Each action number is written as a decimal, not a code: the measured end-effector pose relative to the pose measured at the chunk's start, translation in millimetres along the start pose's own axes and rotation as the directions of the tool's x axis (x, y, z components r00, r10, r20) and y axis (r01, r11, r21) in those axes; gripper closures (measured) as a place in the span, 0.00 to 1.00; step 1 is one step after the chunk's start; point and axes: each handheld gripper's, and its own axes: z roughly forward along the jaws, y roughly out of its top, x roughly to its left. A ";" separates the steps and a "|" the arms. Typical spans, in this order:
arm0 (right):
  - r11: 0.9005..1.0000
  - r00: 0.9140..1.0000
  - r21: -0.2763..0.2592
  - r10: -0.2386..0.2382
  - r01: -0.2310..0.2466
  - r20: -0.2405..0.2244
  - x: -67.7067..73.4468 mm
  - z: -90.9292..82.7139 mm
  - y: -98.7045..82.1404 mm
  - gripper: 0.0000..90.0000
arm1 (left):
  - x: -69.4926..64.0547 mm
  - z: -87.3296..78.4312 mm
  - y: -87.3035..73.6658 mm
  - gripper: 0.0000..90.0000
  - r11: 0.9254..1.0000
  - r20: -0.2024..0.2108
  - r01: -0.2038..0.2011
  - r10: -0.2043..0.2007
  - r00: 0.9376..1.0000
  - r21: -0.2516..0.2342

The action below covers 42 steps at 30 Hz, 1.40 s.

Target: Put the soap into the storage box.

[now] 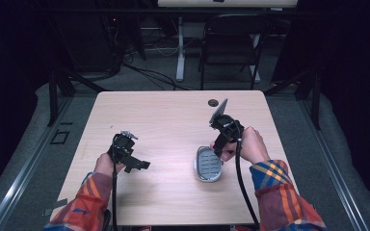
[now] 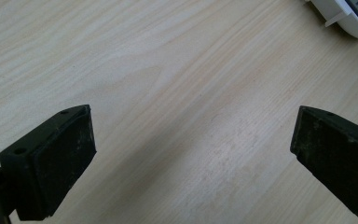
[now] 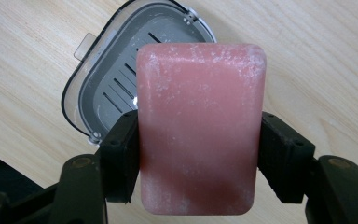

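Two hands low over table (image 1: 164,110), right gripper (image 3: 200,149) jaws clamped on pink soap bar (image 3: 200,126) above soap dish (image 3: 107,88), left gripper (image 2: 191,158) jaws apart.

High view: fixed overhead on the person's side, looking forward and down over the whole bench (image 1: 173,115), with the floor and a folding chair (image 1: 231,43) beyond. Left gripper view: rides the left tongs (image 2: 191,154), very near the bench, facing down along the wood; the soap dish (image 2: 349,16) clips its top right corner. Right gripper view: rides the right tongs (image 3: 198,154), close, looking down past a pink soap bar (image 3: 200,126) onto the same dish. All three share dish and bench.
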 end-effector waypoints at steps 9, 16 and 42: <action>1.000 1.000 0.028 0.007 -0.007 -0.007 5.8 11.8 7.6 0.41 | 0.2 -0.3 -0.1 0.00 1.000 -0.001 0.001 -0.001 1.000 -0.002; 0.998 1.000 0.054 0.031 -0.031 -0.003 12.0 26.4 13.4 0.41 | -0.3 -0.2 -0.1 0.00 1.000 0.001 0.002 -0.002 1.000 0.002; 0.989 0.989 0.045 0.142 -0.141 -0.033 19.2 49.4 15.0 0.40 | -0.2 -0.1 0.1 0.00 1.000 0.000 -0.004 0.004 1.000 0.004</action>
